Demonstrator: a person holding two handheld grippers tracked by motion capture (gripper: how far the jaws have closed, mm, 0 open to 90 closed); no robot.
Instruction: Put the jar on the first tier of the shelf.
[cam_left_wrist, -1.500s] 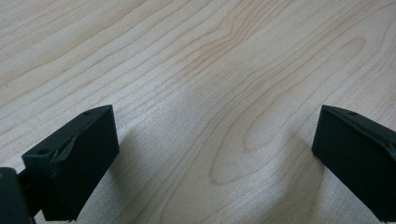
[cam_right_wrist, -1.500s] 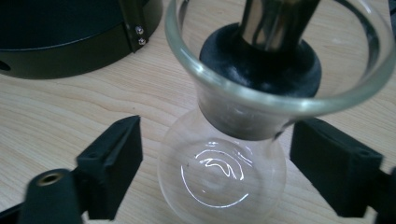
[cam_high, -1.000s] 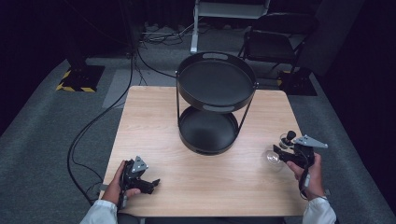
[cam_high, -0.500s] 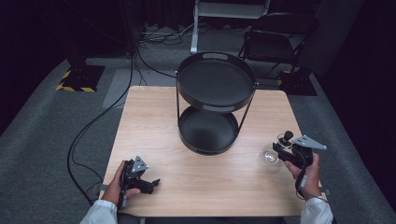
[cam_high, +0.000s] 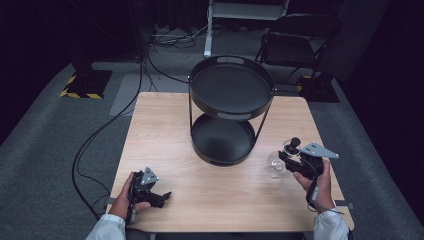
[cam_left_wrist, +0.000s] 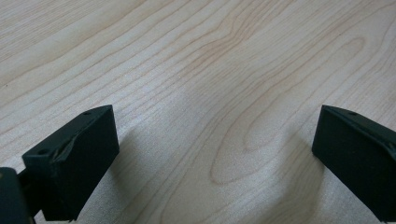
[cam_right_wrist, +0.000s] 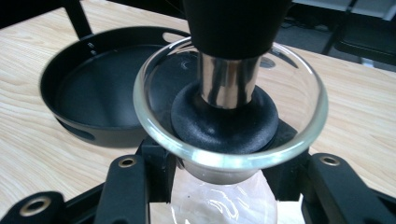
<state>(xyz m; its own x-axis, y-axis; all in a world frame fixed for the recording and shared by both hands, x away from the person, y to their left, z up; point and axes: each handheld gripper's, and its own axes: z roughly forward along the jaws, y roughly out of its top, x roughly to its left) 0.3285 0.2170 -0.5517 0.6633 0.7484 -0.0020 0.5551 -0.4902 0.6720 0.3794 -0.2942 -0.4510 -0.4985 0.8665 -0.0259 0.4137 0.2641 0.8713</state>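
Since the earlier high-view pictures, our right tool (cam_high: 286, 159) has drawn a little nearer to our side of the bench (cam_high: 165, 130), carrying the glass flask (cam_high: 274, 165) with it, while our left tool (cam_high: 161, 196) has stayed where it was. From the high view, we see the flask standing on the bench near its right edge, just right of the black two-tier tray stand (cam_high: 230, 115) and apart from it, with the right tool at its neck and a dark stopper (cam_high: 294, 142) rising above. Our left tool rests low at the near left corner, well apart from everything. Through the left gripper view, we see its jaws spread wide over bare wood, holding nothing. Through the right gripper view, the jaws are closed on the flask's neck just under the flared glass rim (cam_right_wrist: 299, 144), the stopper (cam_right_wrist: 224, 116) sits in the mouth, and the stand's lower tray (cam_right_wrist: 88, 88) lies beyond. We judge that we are mid-carry with the flask gripped. The next move likely calls for lifting it upright, clearing the tray wall, and setting it down inside without tilting the stopper loose.
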